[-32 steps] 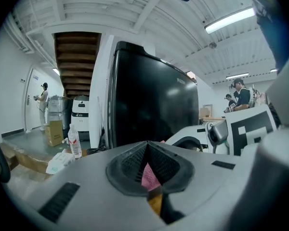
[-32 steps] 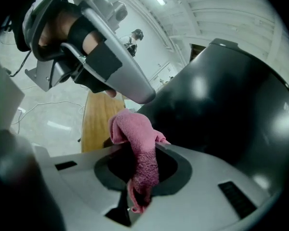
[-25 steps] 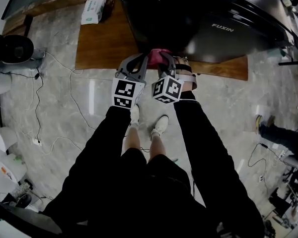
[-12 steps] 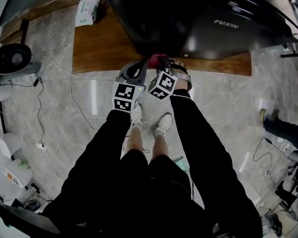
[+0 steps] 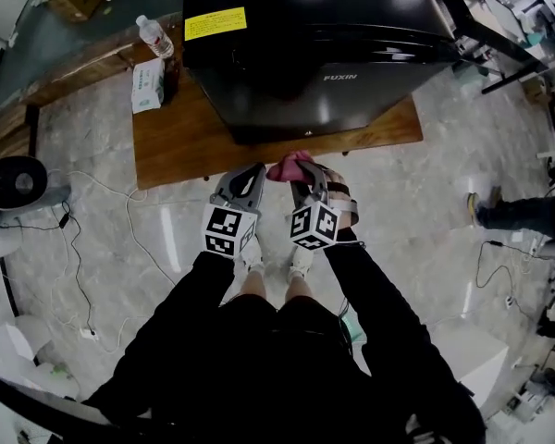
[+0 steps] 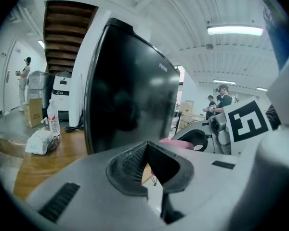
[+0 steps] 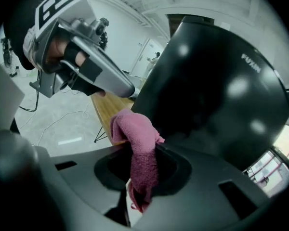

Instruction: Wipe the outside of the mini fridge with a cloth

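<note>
Mini fridge (image 5: 314,54): black, stood on low wooden desk (image 5: 176,141). Cloth (image 7: 142,143): pink, clenched between jaws of right gripper (image 7: 143,160), bunched end near the fridge's lower front. Left gripper (image 6: 147,148): jaws together, holding nothing, beside the right.

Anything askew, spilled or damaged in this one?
Nothing stands out. The mini fridge sits upright on the wooden table; the pink cloth is pinched in the right gripper. Loose cables trail across the floor.
</note>
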